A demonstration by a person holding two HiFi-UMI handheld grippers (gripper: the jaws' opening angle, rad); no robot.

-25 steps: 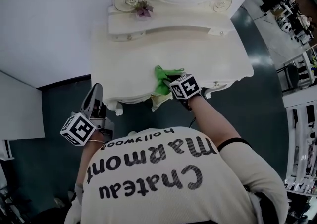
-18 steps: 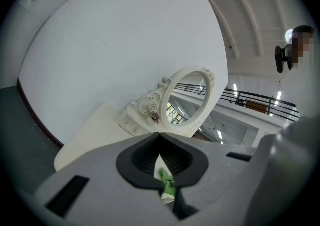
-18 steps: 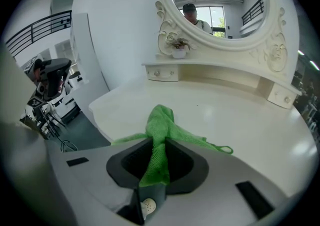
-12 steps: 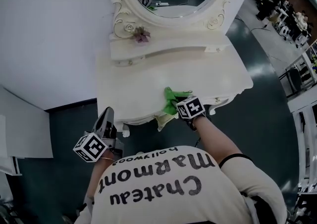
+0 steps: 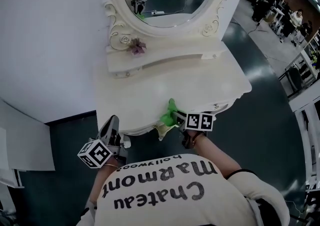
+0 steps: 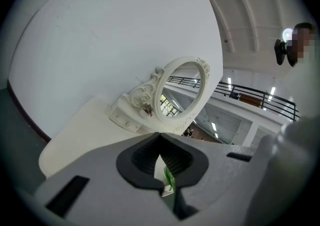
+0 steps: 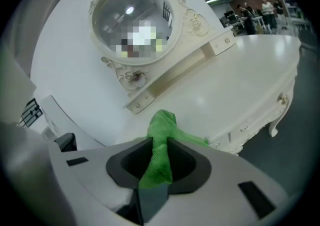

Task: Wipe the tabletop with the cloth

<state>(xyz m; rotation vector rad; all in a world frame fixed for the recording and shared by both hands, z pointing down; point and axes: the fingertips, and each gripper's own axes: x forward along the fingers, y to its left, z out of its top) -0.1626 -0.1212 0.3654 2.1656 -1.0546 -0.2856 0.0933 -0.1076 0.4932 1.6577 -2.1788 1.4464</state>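
Green cloth (image 5: 169, 115); cream tabletop (image 5: 150, 94); dark teal floor (image 5: 67, 137).

Left hand-held gripper (image 6: 160, 136), grey w/ dark ribbed pads (image 6: 144, 157): jaw tips meet, nothing gripped. Sliver of green cloth (image 6: 169, 181) shows thru gap below tips, beyond the jaws. Ahead: cream-white curved bench (image 6: 82, 132) against plain white wall (image 6: 110, 35). Oval mirror in ornate cream carved frame (image 6: 181, 92) stands upright at bench rear.
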